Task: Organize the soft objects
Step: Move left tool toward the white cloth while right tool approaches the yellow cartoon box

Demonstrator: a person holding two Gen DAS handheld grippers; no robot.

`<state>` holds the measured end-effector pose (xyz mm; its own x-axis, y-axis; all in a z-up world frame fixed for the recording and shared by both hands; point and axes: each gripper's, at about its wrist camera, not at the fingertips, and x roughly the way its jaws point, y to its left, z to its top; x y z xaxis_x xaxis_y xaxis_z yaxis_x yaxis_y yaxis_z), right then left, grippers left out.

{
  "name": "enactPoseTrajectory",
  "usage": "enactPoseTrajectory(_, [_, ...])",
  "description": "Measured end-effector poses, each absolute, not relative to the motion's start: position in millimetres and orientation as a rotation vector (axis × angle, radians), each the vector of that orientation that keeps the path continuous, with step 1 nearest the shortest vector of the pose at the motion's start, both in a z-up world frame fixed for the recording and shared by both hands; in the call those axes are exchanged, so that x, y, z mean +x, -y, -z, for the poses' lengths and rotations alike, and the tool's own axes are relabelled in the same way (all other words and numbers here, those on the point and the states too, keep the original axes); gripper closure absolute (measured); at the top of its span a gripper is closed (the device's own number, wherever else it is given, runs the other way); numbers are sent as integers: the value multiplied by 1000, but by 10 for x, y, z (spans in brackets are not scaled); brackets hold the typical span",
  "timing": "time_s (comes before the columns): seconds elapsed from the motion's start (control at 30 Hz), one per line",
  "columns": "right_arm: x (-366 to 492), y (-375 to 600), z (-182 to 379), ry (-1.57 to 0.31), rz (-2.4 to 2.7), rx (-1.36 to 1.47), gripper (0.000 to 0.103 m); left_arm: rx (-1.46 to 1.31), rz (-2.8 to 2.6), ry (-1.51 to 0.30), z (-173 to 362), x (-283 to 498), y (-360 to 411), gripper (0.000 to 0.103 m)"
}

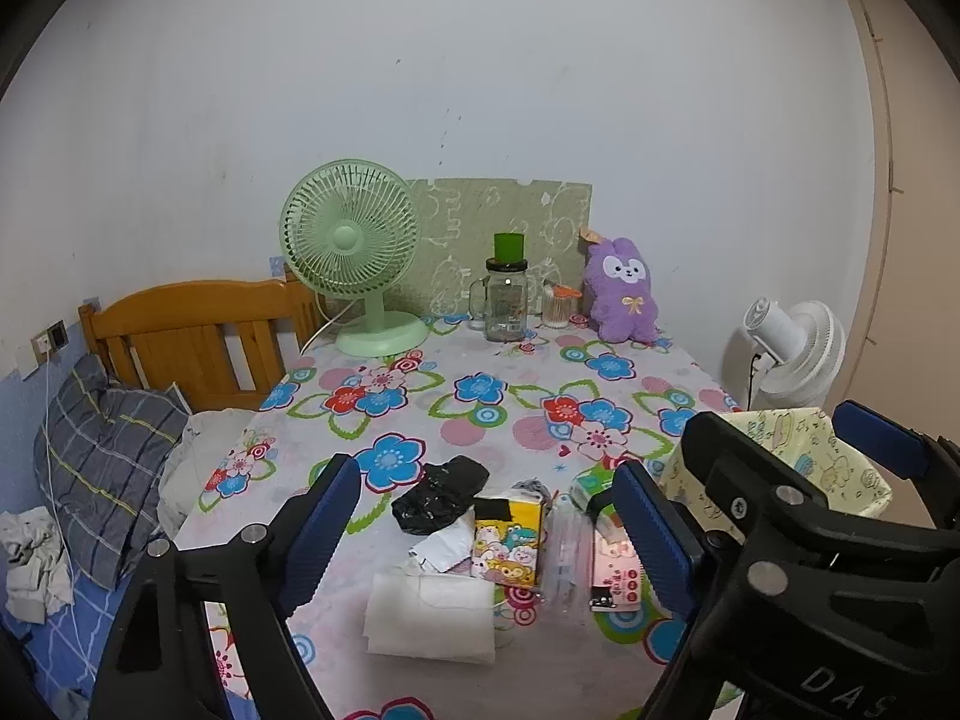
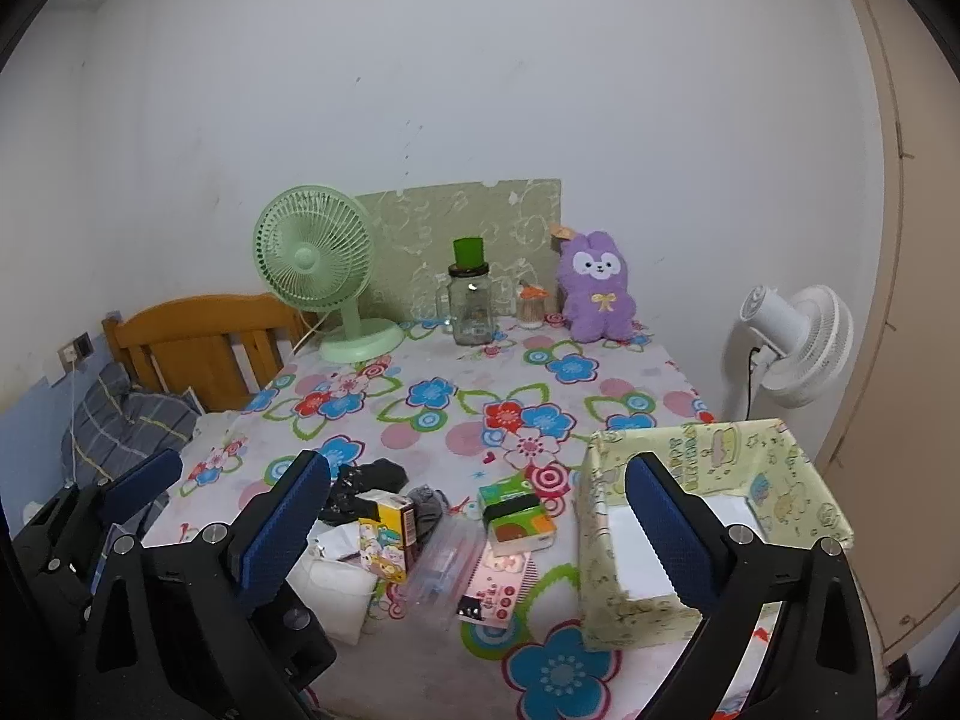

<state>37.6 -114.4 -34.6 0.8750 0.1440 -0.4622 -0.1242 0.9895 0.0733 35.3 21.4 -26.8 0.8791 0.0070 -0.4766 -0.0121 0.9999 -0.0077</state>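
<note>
A pile of small items lies at the near side of the floral tablecloth (image 1: 480,414): a black sock (image 1: 441,495), a yellow tissue pack (image 1: 509,540), a white folded cloth (image 1: 432,615), a clear plastic packet (image 1: 563,552), a pink card (image 1: 615,576) and a green-orange tissue pack (image 2: 519,510). A yellow patterned box (image 2: 708,522) stands at the right, open on top. My left gripper (image 1: 486,534) is open above the pile. My right gripper (image 2: 480,522) is open, with the pile and box between its fingers. Both are empty.
At the back stand a green desk fan (image 1: 354,258), a glass jar with a green lid (image 1: 507,294), a small glass cup (image 1: 559,306) and a purple plush toy (image 1: 624,291). A bed with a checked pillow (image 1: 102,462) lies left. A white fan (image 1: 792,342) stands right.
</note>
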Motion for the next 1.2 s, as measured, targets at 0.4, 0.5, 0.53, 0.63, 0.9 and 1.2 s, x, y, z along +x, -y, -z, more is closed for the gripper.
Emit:
enactPoseTrajectory(0.4, [619,936,690,-538,-151,52,9,-15,1,-553,598,532,-344,18])
enactPoseTrajectory(0.5, [664,899,774,-554,-155,54,9,-27,3,-577,692,579,-384,18])
enactPoseTrajectory(0.53, [676,879,812,-562,-156,52,9,-31,-3,-588,729,599,-403,18])
enactPoseTrajectory(0.63, [743,827,906,-584,-157,44,10,-41,-14,-603,807,629,-435,18])
enactPoseTrajectory(0.9, [850,681,1125,-629,-160,21,14,-62,-29,-641,1032,686,-548,18])
enactPoseTrajectory(1.2, [998,544,1416,-711,-180,4,15,-78,-38,-706,1321,805,-612,18])
